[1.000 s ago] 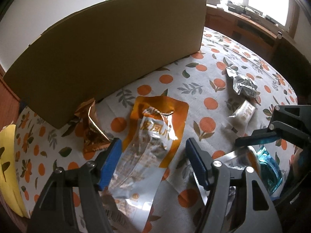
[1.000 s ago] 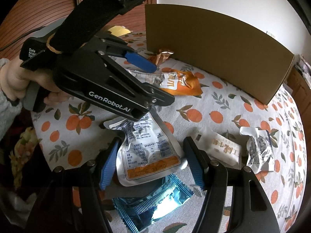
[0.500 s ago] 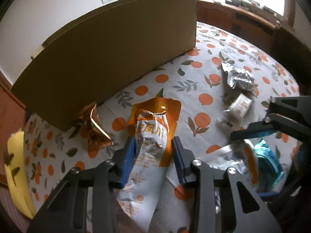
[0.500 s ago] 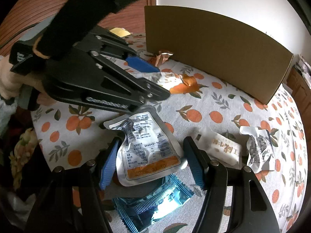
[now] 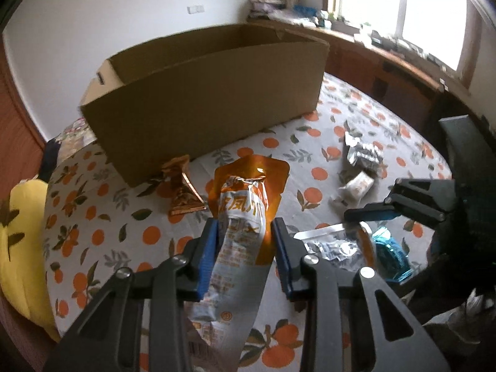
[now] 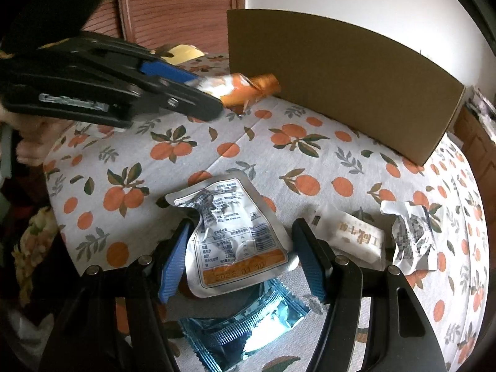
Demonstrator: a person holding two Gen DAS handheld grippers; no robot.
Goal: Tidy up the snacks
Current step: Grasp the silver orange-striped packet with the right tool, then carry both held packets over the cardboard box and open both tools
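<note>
Orange pouch [image 5: 245,217] bottom cut off, box [image 5: 217,99] inside hidden.

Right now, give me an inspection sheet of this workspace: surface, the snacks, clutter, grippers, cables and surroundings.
Surface: tablecloth with an orange-fruit print, covering the table.
Job's things: open cardboard box at the back; orange pouch lifted off the cloth; silver pouch lying on a blue packet; white packet; crumpled silver wrapper; gold wrapper beside the box.
Clutter: yellow cushion at the table edge.
Grippers: left gripper shut on the orange pouch, jaws having just closed; right gripper open, its fingers on either side of the silver pouch.
Cables: nothing seen.
Surroundings: white wall, window with a cluttered sill, wooden panelling.
</note>
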